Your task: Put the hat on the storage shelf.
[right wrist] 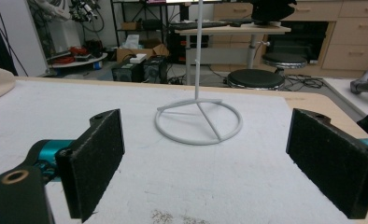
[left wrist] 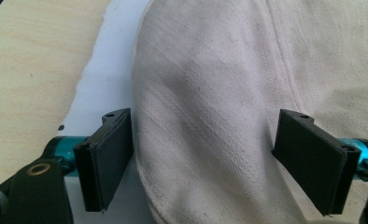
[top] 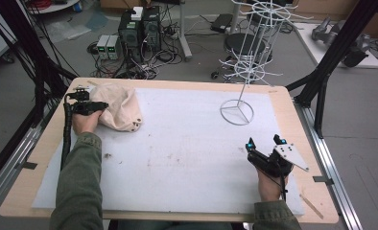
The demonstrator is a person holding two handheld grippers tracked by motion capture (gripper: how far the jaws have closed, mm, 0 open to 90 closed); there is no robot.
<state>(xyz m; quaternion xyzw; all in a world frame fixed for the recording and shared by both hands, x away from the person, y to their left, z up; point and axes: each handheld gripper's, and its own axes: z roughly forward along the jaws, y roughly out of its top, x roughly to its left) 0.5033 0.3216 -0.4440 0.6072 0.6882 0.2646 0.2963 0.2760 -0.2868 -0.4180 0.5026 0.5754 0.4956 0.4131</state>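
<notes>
A cream fabric cap point(top: 119, 109) lies on the white mat point(top: 177, 158) at the back left of the table. My left gripper point(top: 97, 106) is at the cap's left edge. In the left gripper view the cap point(left wrist: 210, 93) bulges between the two wide-apart jaws, and the left pad point(left wrist: 109, 156) is at its seamed rim; the gripper point(left wrist: 206, 140) is open. My right gripper point(top: 265, 142) rests low over the mat at the front right, open with nothing between its pads point(right wrist: 95, 158). A white wire display stand point(top: 236, 111) rises at the back right, ahead of the right gripper point(right wrist: 205, 144).
The stand's ring base point(right wrist: 198, 122) sits on the mat with a thin pole and hooked tiers point(top: 254, 43) above. The wooden table edge point(top: 292, 115) borders the mat. Black frame struts point(top: 331, 52) flank the table. Computers and cables point(top: 139, 33) lie on the floor beyond.
</notes>
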